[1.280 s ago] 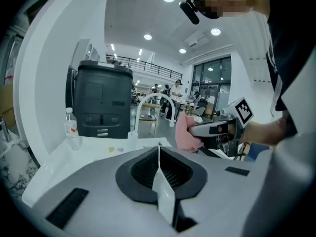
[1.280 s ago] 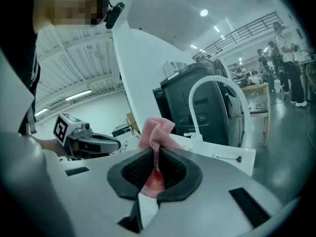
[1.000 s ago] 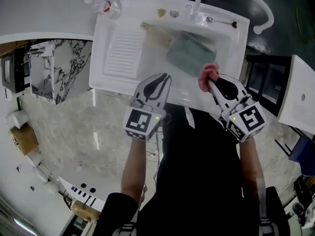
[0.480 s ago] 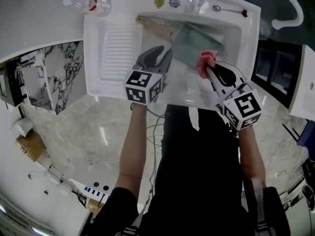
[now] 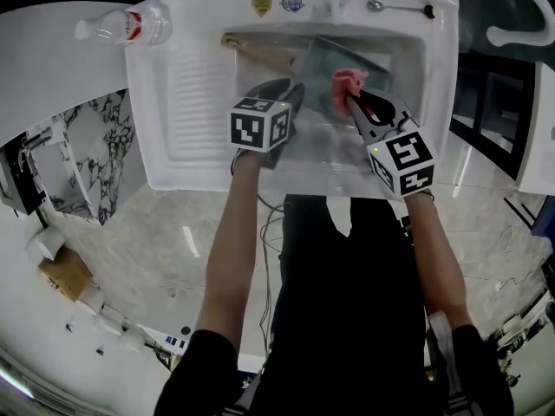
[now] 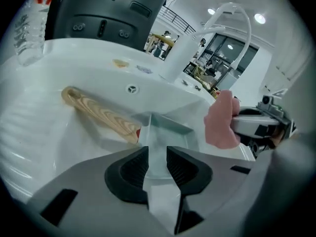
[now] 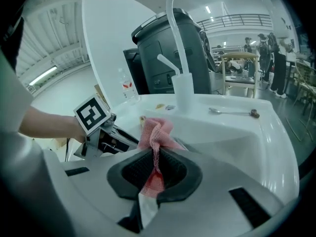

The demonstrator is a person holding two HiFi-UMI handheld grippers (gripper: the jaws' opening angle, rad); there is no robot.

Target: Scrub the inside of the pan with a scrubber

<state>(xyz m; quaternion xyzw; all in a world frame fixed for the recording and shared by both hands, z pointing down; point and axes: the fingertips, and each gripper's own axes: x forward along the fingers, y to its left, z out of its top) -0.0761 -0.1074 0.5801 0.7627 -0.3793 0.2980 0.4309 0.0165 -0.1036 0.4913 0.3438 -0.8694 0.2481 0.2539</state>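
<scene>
Two grippers over the sink [image 5: 199, 85]: your right gripper [image 7: 157, 166] has its fingers [image 7: 136, 171] pinching the scrubber [image 7: 155, 128]; your left gripper [image 6: 157, 156] has its fingers [image 6: 129, 169] opening around the pan [image 6: 167, 131] rim.

A bottle [image 5: 123, 26] lies beside the sink [image 5: 199, 168], a spoon [image 5: 397, 8] on its back rim.

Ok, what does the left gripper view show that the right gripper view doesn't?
Only the left gripper view: the inside of the pan, the full length of its wooden handle, and the jaws of the left tool, opening and gripping nothing. Only the right gripper view: the left tool's marker cube, and the jaws of the right tool clamped on the scrubber. Both: the pink scrubber, the faucet and the white sink.
</scene>
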